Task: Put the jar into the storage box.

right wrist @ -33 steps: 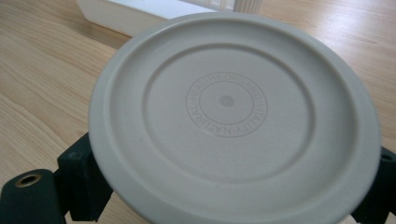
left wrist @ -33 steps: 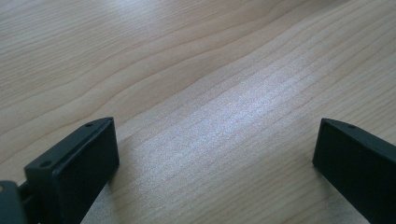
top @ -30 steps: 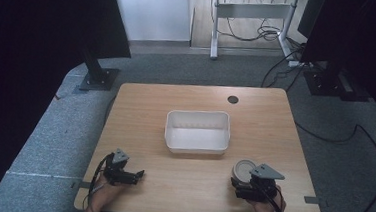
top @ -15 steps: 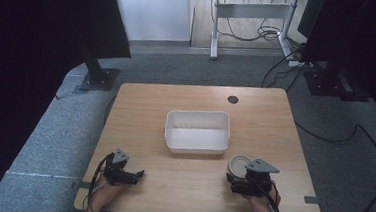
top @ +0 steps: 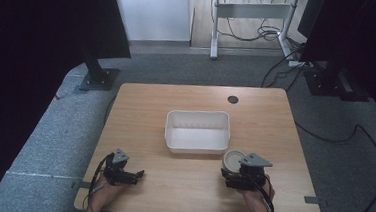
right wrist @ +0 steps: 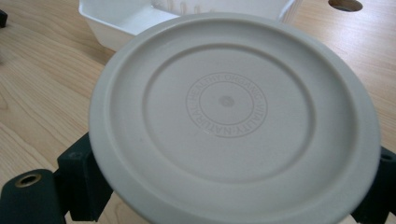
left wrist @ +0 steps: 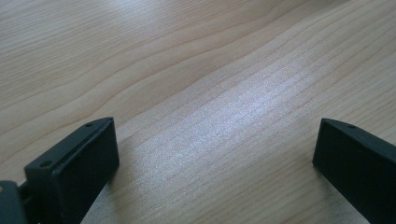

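Now | your right gripper (top: 231, 178) clamped the round grey lid (right wrist: 233, 121) between its jaws, near the white tub (top: 197, 131) | lid smooth, matte, embossed rings | left gripper (top: 133, 175) gaped over grained wooden table (top: 180, 185)

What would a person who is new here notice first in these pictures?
First, the round pale grey plastic lid with embossed ring lettering, clamped between the jaws of the right gripper at the table's near right. Next, the white rectangular plastic tub standing empty at the middle of the light wooden table. The left gripper rests open at the near left.
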Tool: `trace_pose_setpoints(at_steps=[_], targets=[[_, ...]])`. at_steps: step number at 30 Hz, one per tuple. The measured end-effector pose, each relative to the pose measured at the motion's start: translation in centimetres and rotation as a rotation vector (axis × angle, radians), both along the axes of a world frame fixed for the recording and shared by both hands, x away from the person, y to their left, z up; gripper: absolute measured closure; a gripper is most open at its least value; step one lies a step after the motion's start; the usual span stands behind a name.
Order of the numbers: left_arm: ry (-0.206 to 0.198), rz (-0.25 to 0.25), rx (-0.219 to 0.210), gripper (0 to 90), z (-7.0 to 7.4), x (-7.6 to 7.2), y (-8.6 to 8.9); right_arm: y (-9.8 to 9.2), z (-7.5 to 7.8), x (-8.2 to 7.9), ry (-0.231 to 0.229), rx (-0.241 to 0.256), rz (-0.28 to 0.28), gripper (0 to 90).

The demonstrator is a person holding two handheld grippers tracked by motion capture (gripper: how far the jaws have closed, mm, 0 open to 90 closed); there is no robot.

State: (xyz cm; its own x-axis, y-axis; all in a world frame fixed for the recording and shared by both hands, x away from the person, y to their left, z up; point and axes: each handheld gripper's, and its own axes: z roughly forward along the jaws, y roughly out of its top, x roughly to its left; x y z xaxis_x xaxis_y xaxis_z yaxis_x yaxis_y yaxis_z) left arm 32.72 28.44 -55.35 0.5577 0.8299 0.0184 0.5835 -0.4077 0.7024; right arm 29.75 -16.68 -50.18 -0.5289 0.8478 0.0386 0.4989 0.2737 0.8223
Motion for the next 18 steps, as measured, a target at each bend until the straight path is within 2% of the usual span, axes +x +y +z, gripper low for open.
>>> trace_pose_setpoints(at_steps=[18], targets=[[0.000,0.000,0.000,0.0,0.0,0.0,0.0,2.1,0.6,1.6,-0.002,0.001,0.023,9.4]])
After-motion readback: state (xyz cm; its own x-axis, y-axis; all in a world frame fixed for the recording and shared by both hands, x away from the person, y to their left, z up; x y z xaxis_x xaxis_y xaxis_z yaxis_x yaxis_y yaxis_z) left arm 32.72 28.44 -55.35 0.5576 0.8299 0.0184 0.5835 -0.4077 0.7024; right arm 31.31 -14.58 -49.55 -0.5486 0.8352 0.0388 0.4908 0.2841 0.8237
